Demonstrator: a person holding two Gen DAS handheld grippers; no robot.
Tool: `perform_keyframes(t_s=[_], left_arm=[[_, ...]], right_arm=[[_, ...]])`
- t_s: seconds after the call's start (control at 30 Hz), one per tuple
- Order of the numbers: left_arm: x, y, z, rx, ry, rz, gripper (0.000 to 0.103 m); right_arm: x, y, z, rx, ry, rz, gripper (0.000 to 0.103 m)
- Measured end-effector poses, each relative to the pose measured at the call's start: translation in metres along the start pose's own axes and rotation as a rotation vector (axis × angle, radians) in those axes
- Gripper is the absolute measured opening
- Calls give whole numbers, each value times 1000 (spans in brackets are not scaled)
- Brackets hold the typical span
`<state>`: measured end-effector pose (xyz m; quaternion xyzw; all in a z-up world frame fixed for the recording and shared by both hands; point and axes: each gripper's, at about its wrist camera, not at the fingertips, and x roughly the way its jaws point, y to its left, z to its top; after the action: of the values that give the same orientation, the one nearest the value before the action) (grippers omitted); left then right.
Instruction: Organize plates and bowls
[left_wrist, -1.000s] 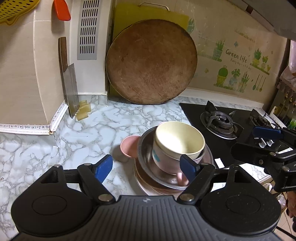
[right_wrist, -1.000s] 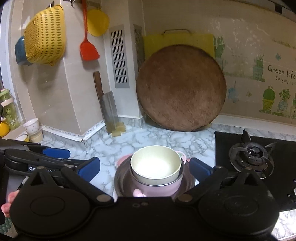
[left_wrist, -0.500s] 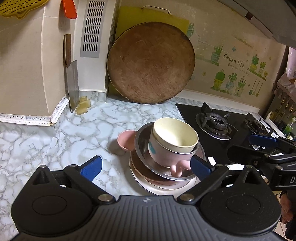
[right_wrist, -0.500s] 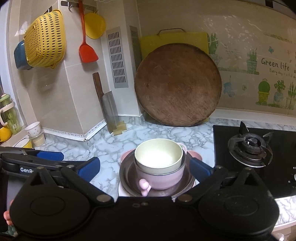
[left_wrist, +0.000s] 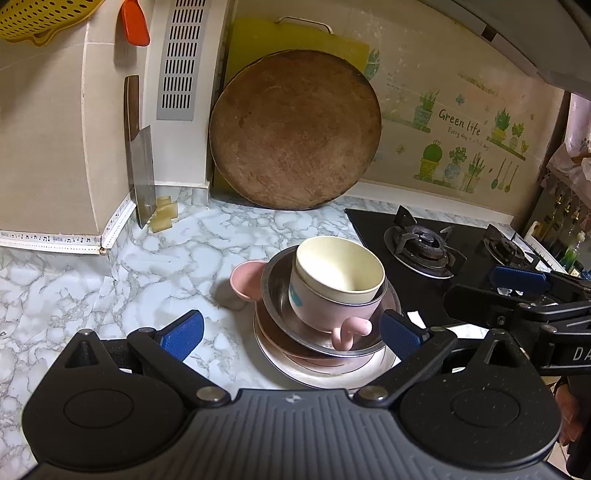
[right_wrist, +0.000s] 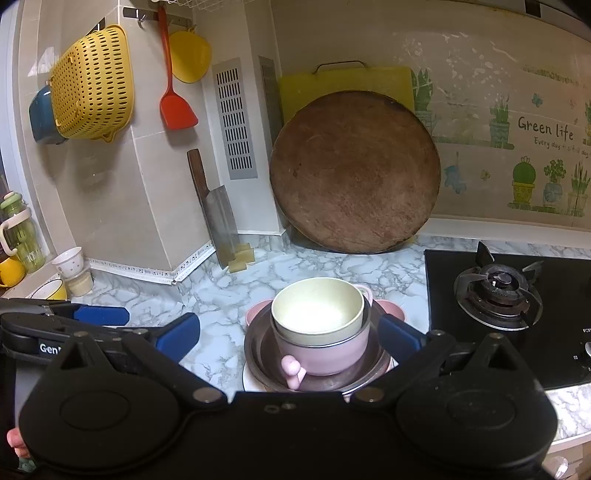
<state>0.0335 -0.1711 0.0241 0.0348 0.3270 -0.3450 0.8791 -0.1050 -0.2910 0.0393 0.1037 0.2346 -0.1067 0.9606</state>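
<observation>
A stack of dishes stands on the marble counter. From the bottom it is a white plate (left_wrist: 288, 365), a pink plate (left_wrist: 266, 332), a steel bowl (left_wrist: 277, 295), a pink bowl with a handle (left_wrist: 325, 314) and a cream bowl (left_wrist: 338, 269) nested on top. A small pink round piece (left_wrist: 245, 280) pokes out at the stack's left. My left gripper (left_wrist: 291, 332) is open wide just short of the stack and touches nothing. My right gripper (right_wrist: 290, 336) is open too, with the pink bowl (right_wrist: 325, 354) and cream bowl (right_wrist: 317, 310) ahead between its fingers, untouched.
A black gas hob (right_wrist: 495, 291) lies right of the stack. A round wooden board (left_wrist: 295, 133) and a cleaver (left_wrist: 142, 177) lean on the back wall. Cups (right_wrist: 68, 262) sit on a ledge at the far left. A yellow colander (right_wrist: 92, 81) hangs above.
My left gripper's jaws have spread wider and it has drawn back from the stack, which now shows lower and whole. The right gripper has barely shifted.
</observation>
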Motion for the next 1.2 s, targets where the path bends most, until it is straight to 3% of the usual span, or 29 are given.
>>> perform_keyframes(t_s=[1.2], left_arm=[[2,-7,1,0,-10,17,102]], right_arm=[[8,-13,0,27,39,9,103]])
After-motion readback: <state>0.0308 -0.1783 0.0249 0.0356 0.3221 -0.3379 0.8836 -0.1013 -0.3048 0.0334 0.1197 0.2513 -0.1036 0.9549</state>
